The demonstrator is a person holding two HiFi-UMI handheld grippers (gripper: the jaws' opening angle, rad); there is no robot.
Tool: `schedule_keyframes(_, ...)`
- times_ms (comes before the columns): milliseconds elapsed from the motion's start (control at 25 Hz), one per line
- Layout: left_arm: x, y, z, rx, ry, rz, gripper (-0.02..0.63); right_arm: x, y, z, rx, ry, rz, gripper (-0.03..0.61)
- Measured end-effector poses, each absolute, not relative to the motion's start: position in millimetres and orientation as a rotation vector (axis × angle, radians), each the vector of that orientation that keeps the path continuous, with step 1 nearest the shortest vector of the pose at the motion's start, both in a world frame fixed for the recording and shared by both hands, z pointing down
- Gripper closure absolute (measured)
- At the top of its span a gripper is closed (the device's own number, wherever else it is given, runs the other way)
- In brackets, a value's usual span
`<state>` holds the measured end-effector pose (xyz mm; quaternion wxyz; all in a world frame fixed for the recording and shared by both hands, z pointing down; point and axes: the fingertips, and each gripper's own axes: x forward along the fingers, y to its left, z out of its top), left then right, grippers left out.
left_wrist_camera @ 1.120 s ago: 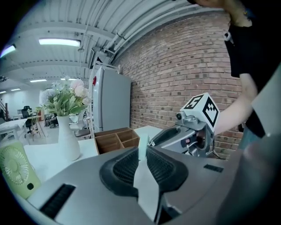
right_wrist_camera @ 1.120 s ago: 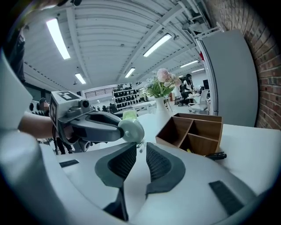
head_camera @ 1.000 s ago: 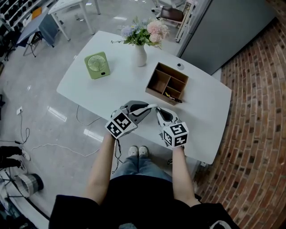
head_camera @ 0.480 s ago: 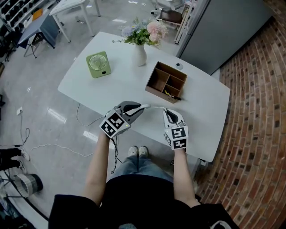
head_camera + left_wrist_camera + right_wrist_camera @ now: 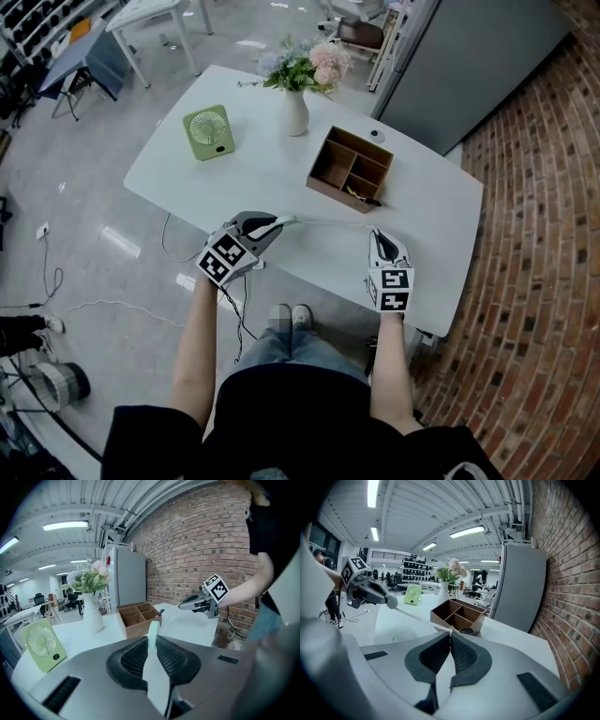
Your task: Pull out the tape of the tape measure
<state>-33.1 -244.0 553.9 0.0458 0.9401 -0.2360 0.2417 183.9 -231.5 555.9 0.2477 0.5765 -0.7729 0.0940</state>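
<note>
White tape (image 5: 328, 223) spans left tongs (image 5: 280, 222), clamping the tape measure (image 5: 155, 674), and right tongs (image 5: 378, 233), pinching its end.

No readable words, numbers or brands, only black-and-white square marker patterns on the cubes of the left gripper (image 5: 284, 221) and right gripper (image 5: 378, 234), markings on the tape (image 5: 333, 223) too fine to read

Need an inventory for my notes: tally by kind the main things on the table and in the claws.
Fan: 1
Vase: 1
Box: 1
Tape measure: 1
Total: 4
</note>
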Motion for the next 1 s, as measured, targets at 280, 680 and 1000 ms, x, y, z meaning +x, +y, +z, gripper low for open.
schedule_keyframes(280,-44.6,-243.4,562.6,2.850,-0.727,0.778,0.543,206.5,-228.0,556.8,1.628,-2.058,0.285,0.572)
schedule_keyframes(680,-59.5,-248.1,570.1,2.822,-0.740,0.801,0.543,237.8,-224.8,560.6,1.693,-1.990,0.322,0.572)
schedule_keyframes(1000,-52.1,-248.5,573.7,2.825,-0.710,0.813,0.543,227.3,-229.9,565.5,1.672,-2.009,0.350,0.572)
